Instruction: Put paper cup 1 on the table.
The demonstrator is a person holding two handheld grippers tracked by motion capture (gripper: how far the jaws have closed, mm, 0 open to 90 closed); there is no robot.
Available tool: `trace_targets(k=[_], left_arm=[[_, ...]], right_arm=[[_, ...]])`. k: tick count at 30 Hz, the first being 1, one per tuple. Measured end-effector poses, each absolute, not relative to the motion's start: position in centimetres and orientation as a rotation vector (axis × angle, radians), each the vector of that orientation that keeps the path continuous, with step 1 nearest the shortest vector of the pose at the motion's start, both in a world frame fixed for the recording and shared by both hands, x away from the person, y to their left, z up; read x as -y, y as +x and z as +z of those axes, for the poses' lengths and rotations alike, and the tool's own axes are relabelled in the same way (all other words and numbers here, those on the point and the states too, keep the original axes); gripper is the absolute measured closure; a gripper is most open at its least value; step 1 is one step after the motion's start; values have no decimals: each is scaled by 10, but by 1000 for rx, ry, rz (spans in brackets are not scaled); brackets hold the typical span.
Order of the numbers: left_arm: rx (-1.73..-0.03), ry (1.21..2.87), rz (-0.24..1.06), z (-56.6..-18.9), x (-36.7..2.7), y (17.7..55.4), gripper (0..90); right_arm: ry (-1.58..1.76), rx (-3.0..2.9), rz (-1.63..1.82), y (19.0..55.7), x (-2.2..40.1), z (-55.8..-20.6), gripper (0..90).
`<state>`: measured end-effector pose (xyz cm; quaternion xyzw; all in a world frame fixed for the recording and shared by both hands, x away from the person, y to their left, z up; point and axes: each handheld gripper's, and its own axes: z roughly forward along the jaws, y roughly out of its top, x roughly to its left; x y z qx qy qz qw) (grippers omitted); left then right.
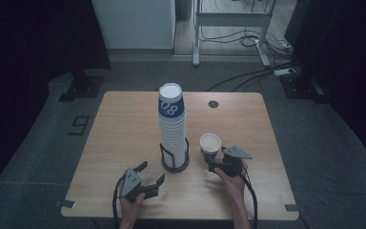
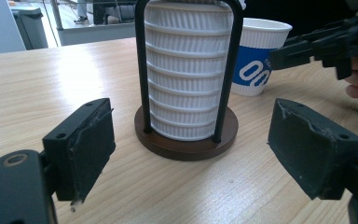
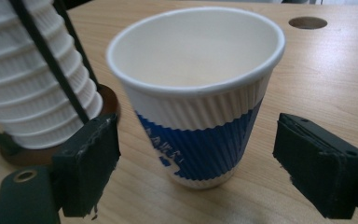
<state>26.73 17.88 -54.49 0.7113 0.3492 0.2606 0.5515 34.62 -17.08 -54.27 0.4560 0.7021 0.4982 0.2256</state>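
Note:
A tall stack of white ribbed paper cups (image 1: pixel 171 129) stands in a black wire holder on a round brown base (image 1: pixel 175 165) at the table's middle. To its right a single white-and-blue cup (image 1: pixel 210 145) stands upright and empty on the table. My right gripper (image 1: pixel 215 162) is just in front of that cup. In the right gripper view its jaws (image 3: pixel 205 158) flank the cup (image 3: pixel 200 102) with a gap on each side, so it is open. My left gripper (image 1: pixel 151 172) rests open in front of the holder (image 2: pixel 186 140), jaws wide and nothing between them (image 2: pixel 198 140).
The wooden table (image 1: pixel 124 124) has a round cable hole (image 1: pixel 213 103) at the back right. Behind it lie grey floor, cables and a metal frame. In the left gripper view the right gripper (image 2: pixel 317 44) reaches in beside the single cup (image 2: pixel 256 56).

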Motion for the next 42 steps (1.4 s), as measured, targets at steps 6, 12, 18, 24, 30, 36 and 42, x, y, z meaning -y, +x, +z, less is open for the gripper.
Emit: trace_targets(k=[6,12,18,24,30,36,42], left_arm=[[-816,1681,597,-545,-180,268,144],[-822,1681,599,-545,-180,268,144],[-819,1675,600,-545,-180,267,144],[-828,1671,592,-545,-181,268,144],[-825,1672,598,-545,-180,268,144],[-827,1667,592,-545,-181,268,144],[-828,1666,595,-545,-181,268,144]], right_arm=[[1258,-1892,1417,332,176,-529,164],[1191,-1852,1450,319,173,-508,170],[1098,-1857,1491,311,159,-487,168],[1030,-1875,1546,307,151,-470,165],[972,-1879,1576,305,143,-452,171],[909,-1881,1612,302,134,-436,187],[859,-1868,1639,301,127,-420,166]])
